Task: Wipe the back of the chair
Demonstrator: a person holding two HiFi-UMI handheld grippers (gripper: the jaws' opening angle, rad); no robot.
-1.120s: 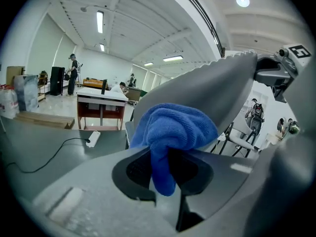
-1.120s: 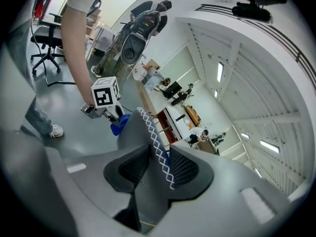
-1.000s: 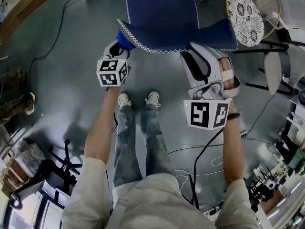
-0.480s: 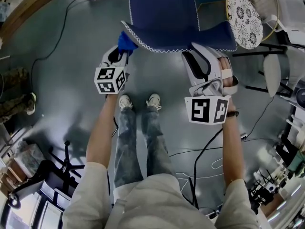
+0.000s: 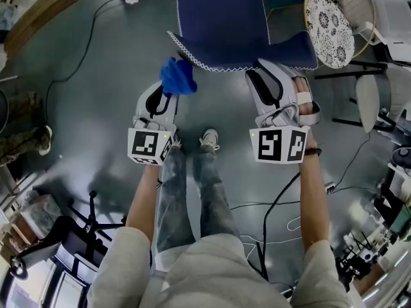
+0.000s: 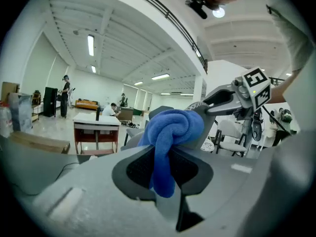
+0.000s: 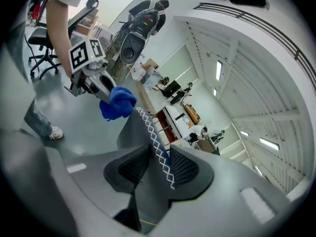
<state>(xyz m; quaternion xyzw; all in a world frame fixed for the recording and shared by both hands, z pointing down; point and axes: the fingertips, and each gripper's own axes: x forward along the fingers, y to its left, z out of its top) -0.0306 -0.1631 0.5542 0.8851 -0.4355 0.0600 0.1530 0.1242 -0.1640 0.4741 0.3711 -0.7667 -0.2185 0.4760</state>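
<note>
Jaws of the left gripper (image 5: pixel 168 90) are clamped on a bunched blue cloth (image 5: pixel 178 77), which sits just off the left corner of the chair back (image 5: pixel 218 24), not touching it. The back's stitched edge (image 7: pixel 157 144) runs sideways to the right gripper (image 5: pixel 273 69), whose jaws pinch it. The cloth probably needs to go forward and to the right.

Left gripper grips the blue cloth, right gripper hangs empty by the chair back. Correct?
No: the right gripper view shows the right gripper shut on the stitched edge of the chair back, not empty. The left gripper does grip the blue cloth.
</note>
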